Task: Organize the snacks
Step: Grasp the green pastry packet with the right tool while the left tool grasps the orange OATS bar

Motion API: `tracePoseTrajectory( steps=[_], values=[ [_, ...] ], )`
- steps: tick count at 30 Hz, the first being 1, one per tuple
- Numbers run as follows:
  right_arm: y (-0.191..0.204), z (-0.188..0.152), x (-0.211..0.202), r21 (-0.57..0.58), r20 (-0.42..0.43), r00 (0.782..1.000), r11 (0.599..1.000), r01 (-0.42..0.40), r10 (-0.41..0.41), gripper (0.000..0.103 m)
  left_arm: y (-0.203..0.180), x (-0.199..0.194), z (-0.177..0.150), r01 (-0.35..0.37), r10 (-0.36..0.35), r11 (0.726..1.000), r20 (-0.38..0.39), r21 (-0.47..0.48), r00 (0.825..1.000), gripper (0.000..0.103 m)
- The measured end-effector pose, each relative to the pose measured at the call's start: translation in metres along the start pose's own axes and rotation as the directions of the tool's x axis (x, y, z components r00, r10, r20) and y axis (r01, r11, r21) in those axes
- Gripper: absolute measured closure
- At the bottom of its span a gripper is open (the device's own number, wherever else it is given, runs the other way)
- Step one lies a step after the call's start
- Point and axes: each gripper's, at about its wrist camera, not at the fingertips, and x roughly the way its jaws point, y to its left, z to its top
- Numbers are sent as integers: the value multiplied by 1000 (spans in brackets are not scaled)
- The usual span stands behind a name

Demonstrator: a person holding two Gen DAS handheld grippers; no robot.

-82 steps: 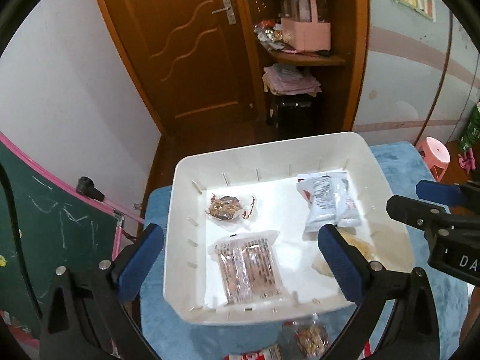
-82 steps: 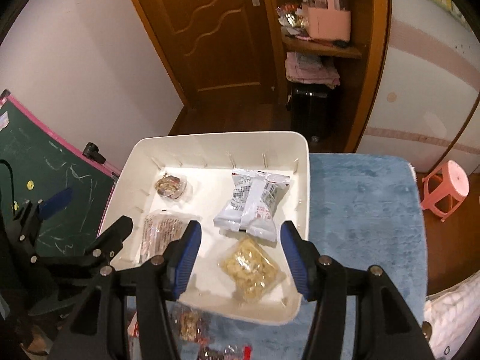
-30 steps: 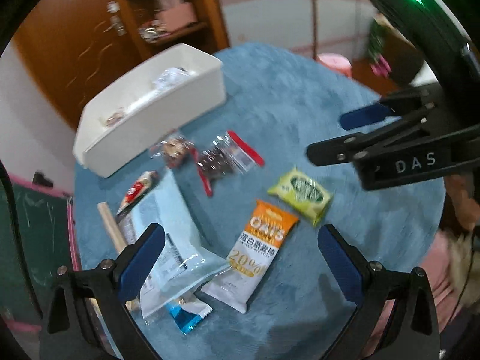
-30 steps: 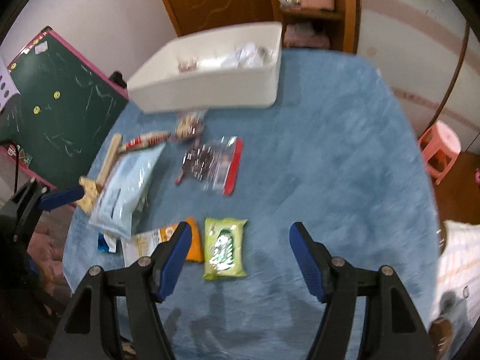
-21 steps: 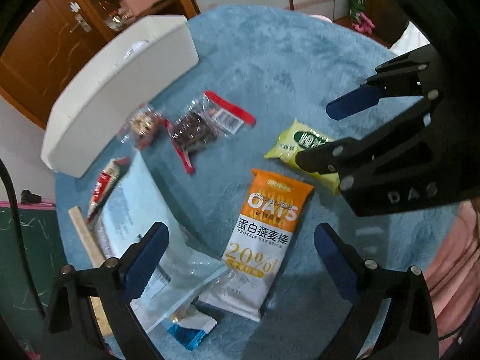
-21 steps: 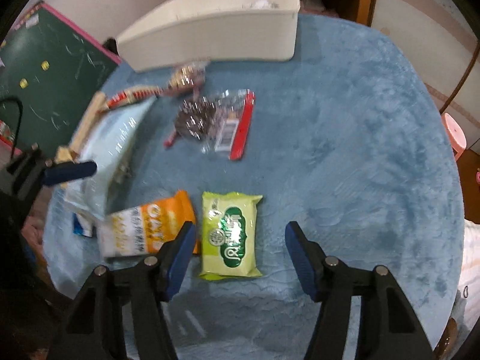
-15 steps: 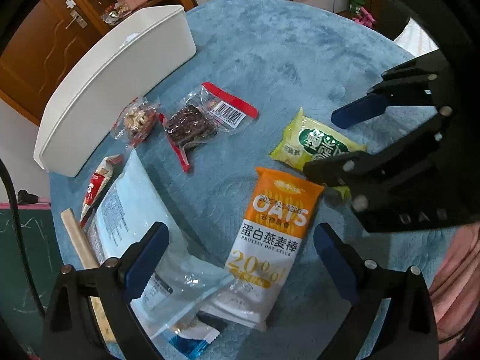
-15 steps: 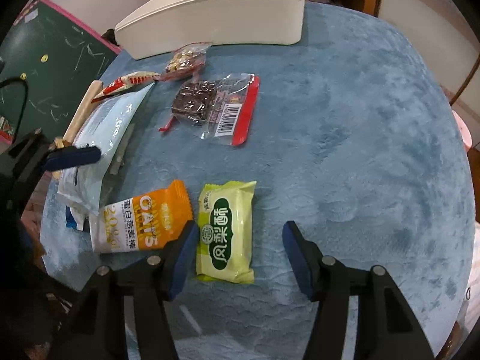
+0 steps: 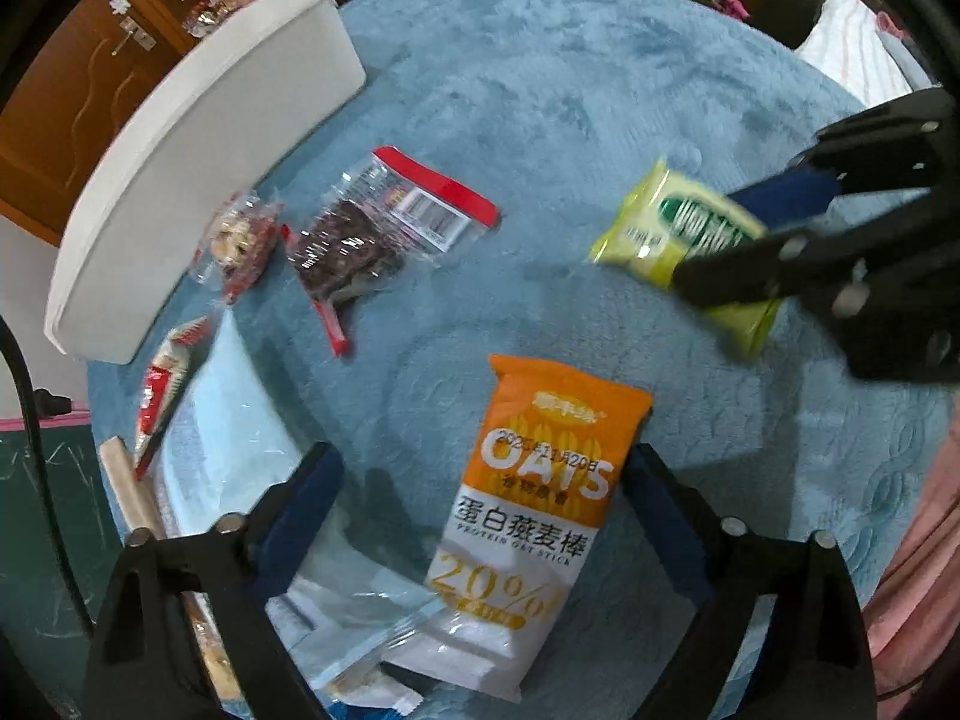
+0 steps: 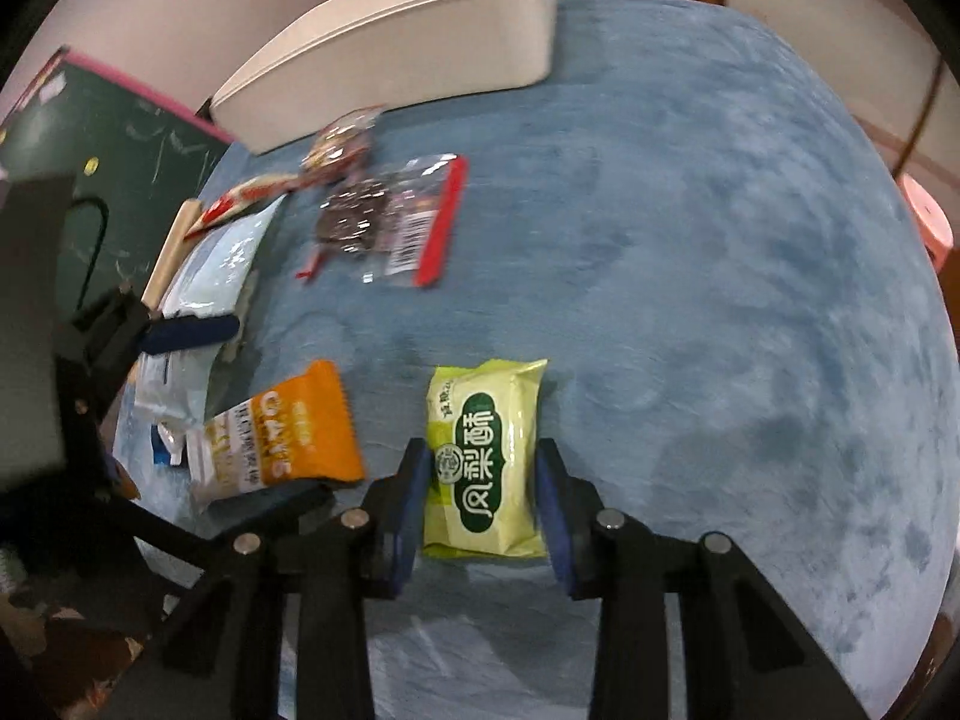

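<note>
My right hand-held gripper (image 10: 483, 495) points steeply down at the green pineapple-cake packet (image 10: 485, 457), which lies flat on the blue plush worktop (image 10: 690, 276). Its jaws are closing, with the packet between the blue pads; both pads sit right against the packet's long edges, and I cannot tell whether they are pressing yet. From the left wrist view the same packet (image 9: 678, 228) shows at the right, partly hidden behind the black fingers of that gripper.

My left hand-held gripper (image 9: 480, 516) hangs over the orange and white oat bar packet (image 9: 534, 516). Its jaws stand wide and are closing. The right pad is just beside the packet's right edge, the left pad well apart from it, so nothing is gripped.

Further back on the worktop lie a clear bag with a red strip and dark pieces inside (image 9: 378, 228), a small clear packet of nuts (image 9: 240, 240) just beside it, and a slim red and white sachet (image 9: 162, 378). A large pale blue packet (image 9: 240, 450) lies at the left, its near end under the oat bar's lower edge. The white bin (image 9: 198, 138) stands at the far edge, beyond the loose snacks. A green chalkboard with a pink frame (image 10: 108, 180) stands beside the worktop.
</note>
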Motion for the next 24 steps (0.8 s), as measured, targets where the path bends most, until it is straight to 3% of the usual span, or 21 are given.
tracePoseTrajectory(
  steps=[5, 9, 10, 14, 18, 24],
  values=[
    [-15, -12, -11, 21, 9, 999, 999, 37, -37, 68, 11, 4, 6, 71, -73, 996, -37, -55, 997, 17],
    [-16, -16, -8, 18, 6, 1000, 999, 27, -27, 67, 18, 4, 8, 149, -156, 984, -70, -101, 985, 36],
    [-16, -17, -8, 14, 5, 1000, 1000, 28, -28, 67, 19, 4, 8, 151, -160, 982, -75, -110, 984, 37],
    [-18, -18, -10, 17, -3, 1000, 1000, 17, -17, 66, 20, 2, 6, 135, -148, 982, -94, -131, 985, 36],
    [-16, -16, -7, 13, -12, 1000, 1000, 5, -5, 62, 18, 4, 0, 97, -112, 987, -114, -130, 987, 22],
    [-12, -13, -3, 7, -11, 1000, 1000, -2, 2, 60, 25, 6, -15, 117, -136, 981, -121, -155, 983, 22]
  ],
)
